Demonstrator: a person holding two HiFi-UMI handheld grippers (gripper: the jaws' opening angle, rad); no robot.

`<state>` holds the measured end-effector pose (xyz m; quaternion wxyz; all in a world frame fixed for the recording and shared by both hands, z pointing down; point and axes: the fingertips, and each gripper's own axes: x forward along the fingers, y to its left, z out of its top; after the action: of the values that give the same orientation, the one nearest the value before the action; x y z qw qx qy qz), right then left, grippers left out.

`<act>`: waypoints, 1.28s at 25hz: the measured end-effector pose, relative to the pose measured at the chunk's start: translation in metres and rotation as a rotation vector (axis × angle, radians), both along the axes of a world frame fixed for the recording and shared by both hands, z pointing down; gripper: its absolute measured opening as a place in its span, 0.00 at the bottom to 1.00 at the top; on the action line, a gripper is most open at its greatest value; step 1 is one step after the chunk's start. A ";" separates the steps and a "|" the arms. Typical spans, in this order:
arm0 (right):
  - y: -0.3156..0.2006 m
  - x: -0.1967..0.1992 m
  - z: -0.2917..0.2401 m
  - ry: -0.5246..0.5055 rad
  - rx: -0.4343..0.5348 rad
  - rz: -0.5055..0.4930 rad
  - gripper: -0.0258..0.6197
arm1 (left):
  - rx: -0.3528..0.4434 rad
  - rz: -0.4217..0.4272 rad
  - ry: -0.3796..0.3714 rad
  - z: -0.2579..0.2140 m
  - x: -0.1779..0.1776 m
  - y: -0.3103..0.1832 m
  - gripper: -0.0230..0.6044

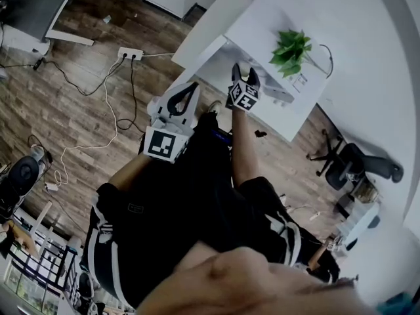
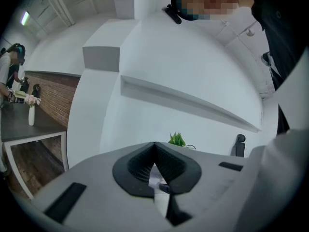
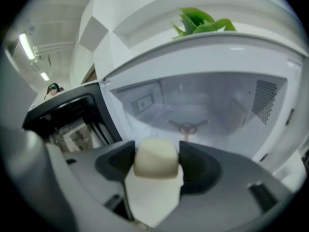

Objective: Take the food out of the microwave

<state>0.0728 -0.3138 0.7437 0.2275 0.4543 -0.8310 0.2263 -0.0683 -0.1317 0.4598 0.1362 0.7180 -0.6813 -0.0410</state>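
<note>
Floor point(image 1: 79, 110): wood planks with loose cables, well below both grippers in the head view.
Microwave point(image 3: 207, 52): white housing that faces the right gripper. The cavity is open and its floor is bare except for the turntable hub point(image 3: 187, 126).
Door point(image 3: 67, 117): black-windowed panel, standing open at the left of the cavity and clear of the opening.
Plant point(image 3: 203, 19): green leaves on top of the microwave, apart from the work.
Left gripper point(image 2: 155, 149): jaws closed tip to tip, with nothing between them. It is held near the person's body, left of the right gripper and farther from the microwave.
Right gripper point(image 3: 156, 159): jaws narrowed onto the food, one pad on each side, at the cavity mouth.
Food point(image 3: 155, 151): pale cream block clamped in the right gripper, on the near side of the cavity floor. Its exact depth at the threshold cannot be told.
Long axis: judged to run along the gripper's own axis, from the jaw tips back toward the camera, where a paler, wrapper-like part continues.
Key relation: the cavity lies on the far side of the food and free space lies on the near side. The right gripper is the nearer one and already has the grip.
Step in hand: judged as withdrawal, since the food is off the cavity floor.
Next move: calls for a straight pull toward the near side, keeping right of the door edge. No set-down place is shown.
</note>
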 end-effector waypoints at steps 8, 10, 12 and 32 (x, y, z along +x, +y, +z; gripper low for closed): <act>0.027 0.032 -0.029 -0.033 0.029 0.125 0.50 | 0.012 0.146 0.010 0.003 0.012 0.003 0.08; 0.034 0.043 -0.036 -0.037 0.036 0.150 0.50 | 0.021 0.175 0.010 0.002 0.019 0.002 0.09; 0.040 0.054 -0.045 -0.048 0.044 0.172 0.50 | 0.026 0.198 0.016 -0.001 0.025 0.003 0.08; 0.100 0.133 -0.164 -0.224 0.182 0.195 0.50 | 0.008 0.258 0.009 0.009 0.102 -0.010 0.09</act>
<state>0.2056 -0.2139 0.5796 0.0681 0.5234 -0.8203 0.2203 0.0341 -0.1414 0.4688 0.1405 0.8000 -0.5826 -0.0294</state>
